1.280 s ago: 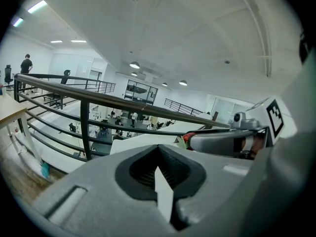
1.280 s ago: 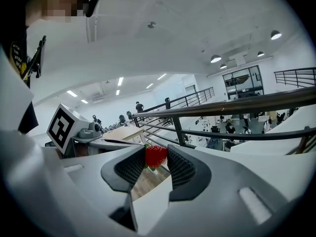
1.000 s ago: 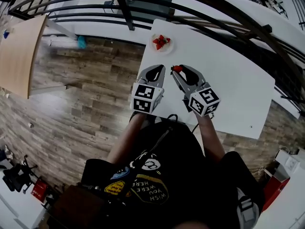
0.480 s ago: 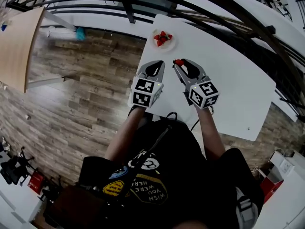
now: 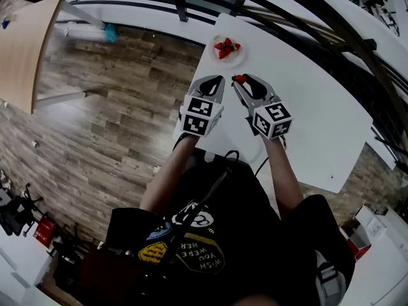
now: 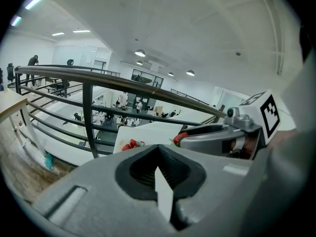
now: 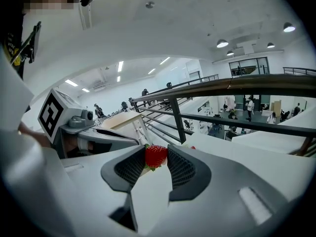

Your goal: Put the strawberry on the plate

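White table (image 5: 319, 120) over wood plank floor (image 5: 108, 126), black railing (image 5: 178, 0) behind

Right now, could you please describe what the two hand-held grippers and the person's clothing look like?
The left gripper and right gripper are light grey plastic with black ribbed pads, each carrying a white cube of black square markers. The person wears a black T-shirt with yellow print.

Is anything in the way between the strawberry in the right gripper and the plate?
Nothing visible. The strawberry is clamped in the right gripper, and only bare table lies between it and the plate, which holds other strawberries at its middle.
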`<state>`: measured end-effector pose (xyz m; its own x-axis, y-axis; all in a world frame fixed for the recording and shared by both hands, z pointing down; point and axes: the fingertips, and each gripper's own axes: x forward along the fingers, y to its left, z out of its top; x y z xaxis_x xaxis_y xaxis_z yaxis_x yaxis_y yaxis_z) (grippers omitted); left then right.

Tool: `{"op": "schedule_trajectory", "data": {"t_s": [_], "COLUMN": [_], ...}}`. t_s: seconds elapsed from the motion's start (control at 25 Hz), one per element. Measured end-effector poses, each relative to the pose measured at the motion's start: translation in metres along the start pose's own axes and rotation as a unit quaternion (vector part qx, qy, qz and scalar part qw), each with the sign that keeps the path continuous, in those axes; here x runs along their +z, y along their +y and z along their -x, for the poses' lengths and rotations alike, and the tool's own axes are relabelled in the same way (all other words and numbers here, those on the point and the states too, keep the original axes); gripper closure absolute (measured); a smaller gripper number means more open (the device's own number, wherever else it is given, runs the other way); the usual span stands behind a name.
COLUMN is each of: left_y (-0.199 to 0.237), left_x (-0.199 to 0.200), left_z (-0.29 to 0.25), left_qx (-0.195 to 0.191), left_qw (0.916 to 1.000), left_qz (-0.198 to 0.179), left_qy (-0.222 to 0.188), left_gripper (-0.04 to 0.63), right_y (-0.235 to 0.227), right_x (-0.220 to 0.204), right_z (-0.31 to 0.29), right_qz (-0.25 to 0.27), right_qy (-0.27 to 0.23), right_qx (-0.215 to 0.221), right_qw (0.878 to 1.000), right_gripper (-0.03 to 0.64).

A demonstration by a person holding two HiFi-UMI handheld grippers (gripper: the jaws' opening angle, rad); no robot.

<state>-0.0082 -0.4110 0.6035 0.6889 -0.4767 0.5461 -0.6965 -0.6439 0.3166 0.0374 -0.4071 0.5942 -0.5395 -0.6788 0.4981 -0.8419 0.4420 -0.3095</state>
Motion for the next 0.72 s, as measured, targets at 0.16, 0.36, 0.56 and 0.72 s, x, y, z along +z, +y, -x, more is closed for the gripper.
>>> {"op": "schedule_trajectory", "data": {"t_s": [0.16, 0.36, 0.56, 0.72], "left_y": [0.009, 0.016, 0.018, 0.03], "left_x": [-0.005, -0.011, -0.017, -0.024], "left_z": [-0.01, -0.025, -0.04, -0.049], "left_qx": [0.003, -0.001, -0.006, 0.001], "left_qw": [0.9999, 0.9999, 0.9996, 0.9994], "left_qz": [0.007, -0.003, -0.011, -0.004], "left_qy": [0.007, 0.017, 0.027, 0.033], "left_gripper": [0.592, 0.594, 0.594, 0.595], "right_y": [-0.008, -0.024, -0.037, -0.044], "right_x": [-0.009, -0.017, -0.02, -0.023], "right_z": [-0.013, -0.028, -0.038, -0.046], "right_qz": [0.003, 0.005, 0.003, 0.002], "right_qy": [0.013, 0.023, 0.03, 0.032], "right_qx": [-0.001, -0.008, -0.011, -0.012], "right_qw": [1.0, 1.0, 0.999, 0.999], "right_gripper": [0.479, 0.479, 0.479, 0.479]}}
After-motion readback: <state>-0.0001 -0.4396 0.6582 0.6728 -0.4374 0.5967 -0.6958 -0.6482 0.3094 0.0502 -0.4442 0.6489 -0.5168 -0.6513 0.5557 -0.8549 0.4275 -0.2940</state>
